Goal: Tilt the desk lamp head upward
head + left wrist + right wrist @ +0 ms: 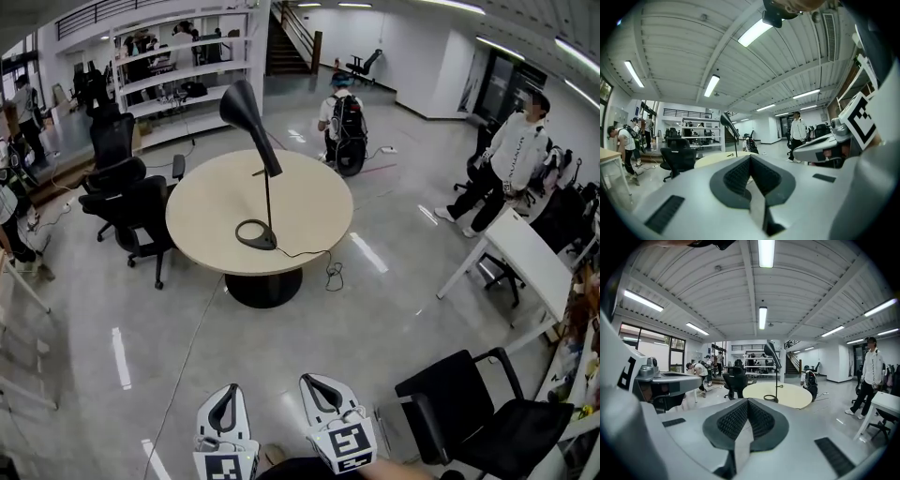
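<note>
One desk lamp (244,108), one round table (206,216), one white desk (530,258); two grippers (228,392) (311,382)

1. No word, brand name or number can be read in any of the three views.
2. The only sign-like marks are black-and-white square patterns. One is carried on the left cube (226,465) of the left tongs (225,392), and another on the right cube (349,441) of the right tongs (315,384).
3. The pattern on the right cube is also seen in the left gripper view, at the right edge. It is made up of blocky black shapes on white, and no letters or digits are formed.
</note>
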